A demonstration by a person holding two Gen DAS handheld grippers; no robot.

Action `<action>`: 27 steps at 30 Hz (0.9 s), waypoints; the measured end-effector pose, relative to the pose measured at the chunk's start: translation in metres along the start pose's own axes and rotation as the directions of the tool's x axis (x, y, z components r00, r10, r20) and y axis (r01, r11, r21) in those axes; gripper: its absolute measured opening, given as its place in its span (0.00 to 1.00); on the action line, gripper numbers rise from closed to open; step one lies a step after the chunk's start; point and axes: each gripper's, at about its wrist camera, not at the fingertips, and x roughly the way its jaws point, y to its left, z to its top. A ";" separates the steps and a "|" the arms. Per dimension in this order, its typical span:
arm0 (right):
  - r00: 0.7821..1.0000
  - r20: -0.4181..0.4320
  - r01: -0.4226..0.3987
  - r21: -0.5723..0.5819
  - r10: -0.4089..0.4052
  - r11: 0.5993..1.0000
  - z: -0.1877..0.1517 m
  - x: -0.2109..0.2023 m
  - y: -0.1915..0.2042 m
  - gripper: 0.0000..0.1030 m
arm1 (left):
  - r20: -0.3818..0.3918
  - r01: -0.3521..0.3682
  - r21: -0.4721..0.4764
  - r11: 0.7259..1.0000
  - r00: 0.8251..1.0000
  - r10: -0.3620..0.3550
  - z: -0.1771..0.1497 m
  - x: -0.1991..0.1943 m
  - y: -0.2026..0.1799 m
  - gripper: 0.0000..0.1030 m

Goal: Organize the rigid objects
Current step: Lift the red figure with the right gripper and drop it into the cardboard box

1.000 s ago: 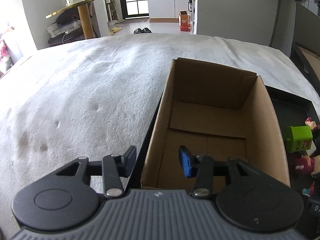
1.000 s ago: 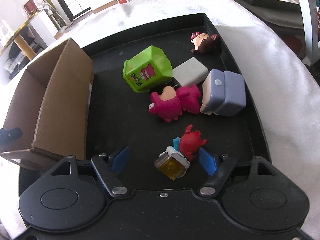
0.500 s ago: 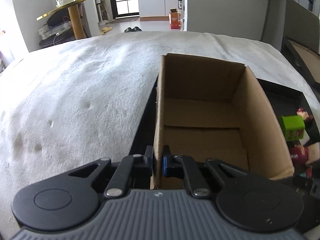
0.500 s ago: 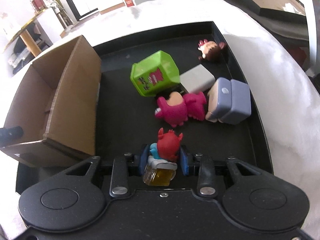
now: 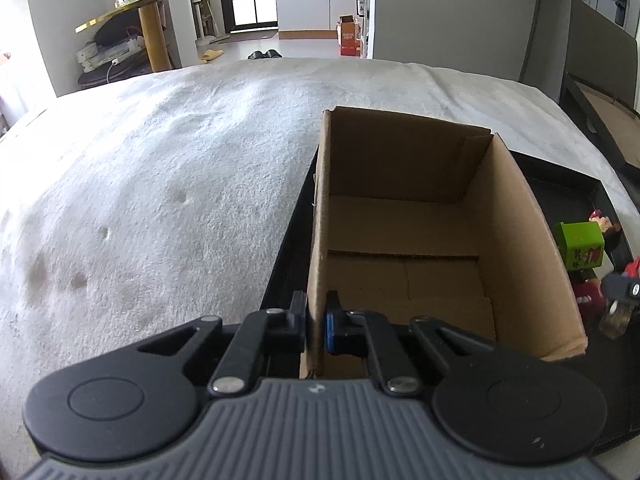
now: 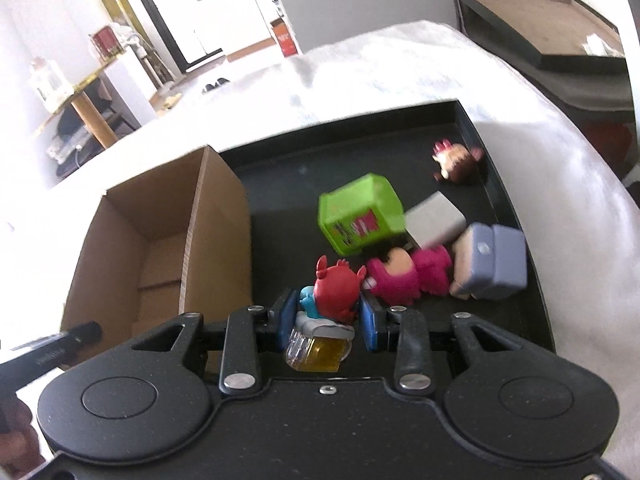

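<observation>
My left gripper [image 5: 316, 324] is shut on the near left wall of the open, empty cardboard box [image 5: 404, 280], which stands on the left of the black tray [image 6: 520, 208]. My right gripper [image 6: 327, 320] is shut on a red crab figure on a yellow clear base [image 6: 330, 312] and holds it raised above the tray, just right of the cardboard box [image 6: 168, 248]. On the tray lie a green box [image 6: 360, 216], a pink figure [image 6: 404, 276], a white block [image 6: 434, 218], a lavender box [image 6: 492, 260] and a small brown-haired figure [image 6: 456, 158].
The tray sits on a white fuzzy cover [image 5: 160, 184] that spreads far to the left. A gold-topped side table [image 5: 148, 12] stands beyond it. A dark framed panel [image 6: 560, 40] lies off the far right side.
My left gripper closed on the box's wall and has stayed there. My right gripper closed on the red crab figure, then lifted it and moved it left toward the box.
</observation>
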 end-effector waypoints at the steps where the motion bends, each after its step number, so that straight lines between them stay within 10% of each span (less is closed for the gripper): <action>1: 1.000 0.008 -0.005 -0.003 0.005 1.000 0.002 -0.001 0.002 0.32 | 0.000 0.004 -0.002 1.000 1.000 -0.004 0.000 0.000 0.001 0.08; 27: 0.977 0.099 -0.169 -0.175 0.189 0.970 0.031 -0.005 0.081 0.32 | -0.003 0.016 -0.016 1.000 1.000 -0.016 0.006 0.006 0.016 0.10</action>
